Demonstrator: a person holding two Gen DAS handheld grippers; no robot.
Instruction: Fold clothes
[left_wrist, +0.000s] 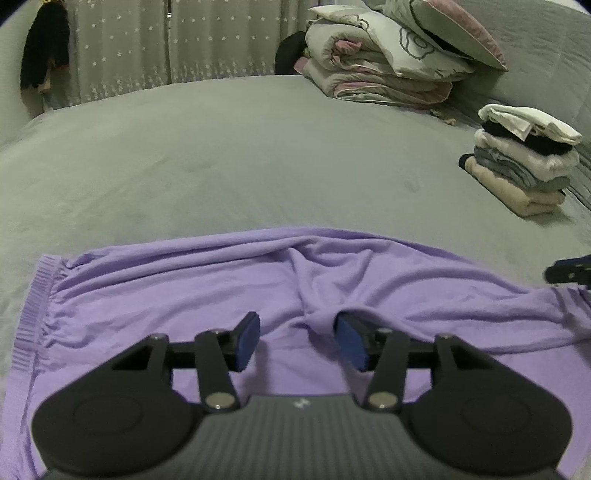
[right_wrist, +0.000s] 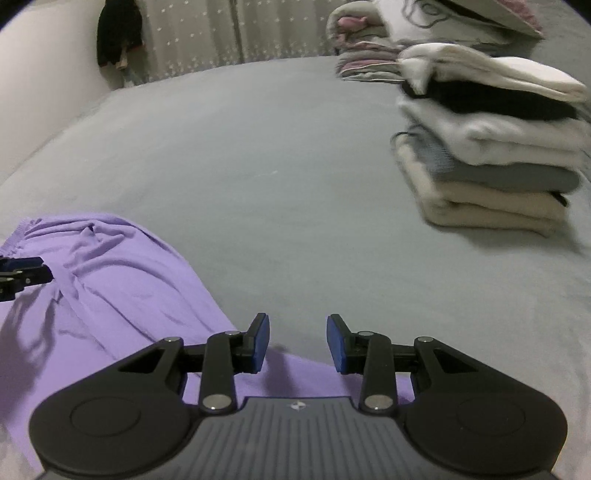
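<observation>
A lilac garment (left_wrist: 207, 288) with a gathered elastic band at its left end lies spread and wrinkled on the grey bed (left_wrist: 221, 155). My left gripper (left_wrist: 297, 341) is open just above the cloth, a raised fold touching its right pad. In the right wrist view the same lilac garment (right_wrist: 110, 280) fills the lower left. My right gripper (right_wrist: 297, 343) is open over the garment's right edge, nothing between its fingers. The left gripper's tip (right_wrist: 22, 275) shows at the left edge there, and the right gripper's tip (left_wrist: 570, 273) at the right edge of the left view.
A stack of folded clothes (left_wrist: 524, 162) (right_wrist: 491, 144) sits on the bed to the right. Folded quilts and a pillow (left_wrist: 399, 51) are piled at the far right. A curtain (left_wrist: 166, 40) and a dark hanging garment (left_wrist: 44, 44) stand behind the bed.
</observation>
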